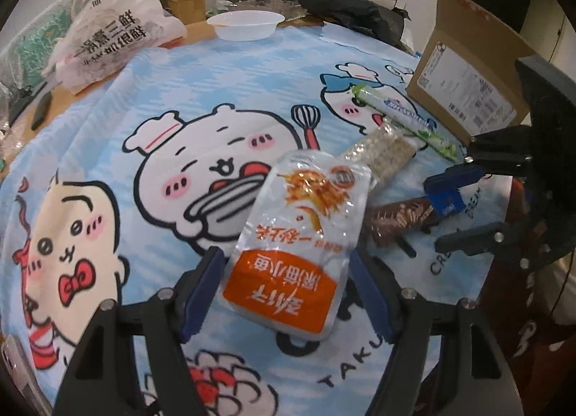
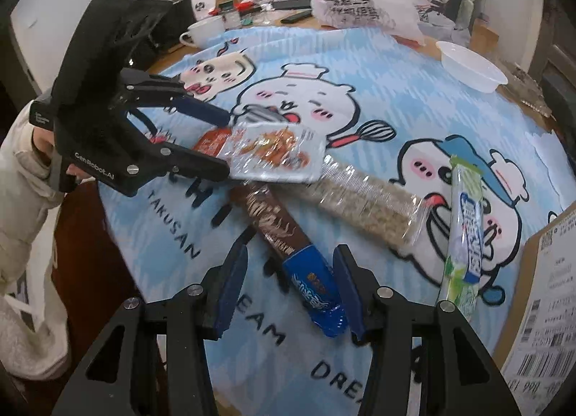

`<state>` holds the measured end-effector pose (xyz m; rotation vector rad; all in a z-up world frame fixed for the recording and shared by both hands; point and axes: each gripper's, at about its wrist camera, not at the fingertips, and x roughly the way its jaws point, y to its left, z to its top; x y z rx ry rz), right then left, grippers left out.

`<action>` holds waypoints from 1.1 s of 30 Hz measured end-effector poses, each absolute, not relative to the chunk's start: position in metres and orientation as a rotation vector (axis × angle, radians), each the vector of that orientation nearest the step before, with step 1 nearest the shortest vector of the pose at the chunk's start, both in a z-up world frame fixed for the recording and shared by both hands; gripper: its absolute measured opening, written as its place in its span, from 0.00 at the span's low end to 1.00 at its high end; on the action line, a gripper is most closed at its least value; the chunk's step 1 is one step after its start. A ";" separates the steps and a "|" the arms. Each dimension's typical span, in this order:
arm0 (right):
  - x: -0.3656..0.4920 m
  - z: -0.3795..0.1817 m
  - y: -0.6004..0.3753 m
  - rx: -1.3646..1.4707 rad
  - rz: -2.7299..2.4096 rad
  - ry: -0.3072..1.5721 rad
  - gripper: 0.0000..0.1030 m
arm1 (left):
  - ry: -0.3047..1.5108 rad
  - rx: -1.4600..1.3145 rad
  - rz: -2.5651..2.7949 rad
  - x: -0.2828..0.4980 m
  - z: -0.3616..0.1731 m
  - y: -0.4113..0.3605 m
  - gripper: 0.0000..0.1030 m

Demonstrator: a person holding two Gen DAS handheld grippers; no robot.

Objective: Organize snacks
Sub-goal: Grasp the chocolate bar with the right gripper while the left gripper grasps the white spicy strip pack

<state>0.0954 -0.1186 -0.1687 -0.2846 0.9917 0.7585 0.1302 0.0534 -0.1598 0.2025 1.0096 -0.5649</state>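
Note:
A silver and orange snack pouch (image 1: 295, 236) lies on the cartoon tablecloth (image 1: 180, 85) between the fingers of my left gripper (image 1: 284, 293), which is open around its near end. The pouch also shows in the right wrist view (image 2: 273, 153), with the left gripper (image 2: 226, 142) at its left end. A brown and blue snack bar (image 2: 288, 236) lies between the open fingers of my right gripper (image 2: 291, 290). A clear-wrapped grain bar (image 2: 363, 196) and a green and white stick pack (image 2: 464, 236) lie to the right.
An open cardboard box (image 1: 464, 92) stands at the right edge of the table. A white plastic bowl (image 1: 244, 23) and a white shopping bag (image 1: 111, 38) sit at the far side. A mug (image 2: 201, 32) and glasses stand far left in the right wrist view.

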 end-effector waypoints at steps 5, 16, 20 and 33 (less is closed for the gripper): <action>0.075 -0.168 -0.114 -0.370 0.773 0.973 0.15 | 1.000 0.231 -0.532 0.126 -0.161 0.045 0.65; 0.053 -0.164 -0.148 -0.328 0.511 0.977 0.15 | 0.971 0.237 -0.480 0.148 -0.163 0.030 0.68; 0.050 -0.165 -0.151 -0.305 0.533 0.965 0.25 | 0.973 0.232 -0.452 0.155 -0.165 0.025 0.68; 0.062 -0.164 -0.136 -0.277 0.557 0.890 0.13 | 0.939 0.194 -0.374 0.147 -0.154 0.033 0.62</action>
